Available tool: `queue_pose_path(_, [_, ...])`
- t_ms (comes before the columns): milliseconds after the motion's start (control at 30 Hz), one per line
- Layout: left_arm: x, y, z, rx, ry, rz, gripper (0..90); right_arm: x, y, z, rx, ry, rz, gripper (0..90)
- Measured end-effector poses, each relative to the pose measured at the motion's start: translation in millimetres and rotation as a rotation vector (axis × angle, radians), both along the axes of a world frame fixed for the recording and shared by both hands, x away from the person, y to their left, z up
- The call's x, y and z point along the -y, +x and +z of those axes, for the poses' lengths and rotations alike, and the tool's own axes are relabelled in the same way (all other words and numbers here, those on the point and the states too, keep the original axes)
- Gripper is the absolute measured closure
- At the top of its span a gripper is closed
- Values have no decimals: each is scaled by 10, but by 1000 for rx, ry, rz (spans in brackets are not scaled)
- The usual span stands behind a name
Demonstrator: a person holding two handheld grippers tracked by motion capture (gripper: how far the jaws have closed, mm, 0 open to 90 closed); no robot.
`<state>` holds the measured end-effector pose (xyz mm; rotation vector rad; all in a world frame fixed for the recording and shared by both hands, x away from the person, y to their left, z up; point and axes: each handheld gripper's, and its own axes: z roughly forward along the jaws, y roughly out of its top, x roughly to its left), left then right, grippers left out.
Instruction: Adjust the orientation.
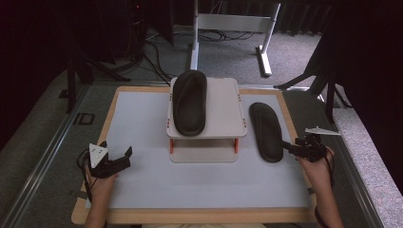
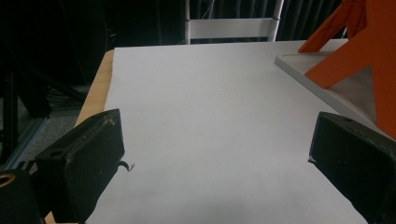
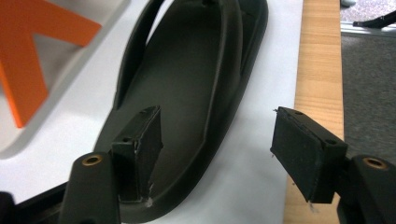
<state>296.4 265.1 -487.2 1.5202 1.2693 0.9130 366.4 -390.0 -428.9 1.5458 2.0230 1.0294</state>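
A black sandal [image 1: 189,102] lies on top of a small white rack [image 1: 223,109] with orange legs at the middle of the mat. A second black sandal [image 1: 266,130] rests on the white mat just right of the rack. My right gripper [image 1: 287,147] is open at that sandal's heel. In the right gripper view, one jaw sits over the sandal's [image 3: 187,79] footbed and the other outside its rim, so the right gripper [image 3: 217,116] straddles the heel edge. My left gripper [image 1: 116,148] is open over bare mat at the front left, nothing between the jaws of the left gripper [image 2: 217,135].
The rack's orange leg [image 2: 355,51] and lower shelf [image 2: 322,70] stand to the right of my left gripper. The wooden table edge [image 3: 320,70] runs close beside the right sandal. A white metal frame [image 1: 233,21] and dark stand legs [image 1: 309,80] are beyond the table.
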Motion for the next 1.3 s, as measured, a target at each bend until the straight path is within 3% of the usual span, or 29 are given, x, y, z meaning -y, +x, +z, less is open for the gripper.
queue_pose_path(100, [0,0,0,0,0,0,30,-34,154,43,-53,-34,13,383])
queue_pose_path(233, [-1,1,0,0,-1,0,31,-36,281,77,-87,-29,19,438])
queue_pose_path(300, [-3,4,-1,0,-4,-2,31,-49,400,102,-121,-43,21,435])
queue_pose_path(367, [-4,4,-1,-1,-6,-2,31,-49,400,102,-121,-43,21,435])
queue_pose_path(500, [-4,6,-1,-3,-5,-2,30,-74,566,138,-159,-74,13,449])
queue_pose_path(667, [-7,8,0,-7,-7,-3,31,-125,763,194,-222,-108,30,510])
queue_pose_path(1000, [-3,8,0,-8,-1,-3,31,-230,1031,278,-293,-173,48,551])
queue_pose_path(1133, [-5,8,0,-7,-4,-3,31,-285,1143,309,-331,-163,30,555])
queue_pose_path(1300, [0,5,-1,-3,0,-4,31,-358,1260,307,-377,-195,23,582])
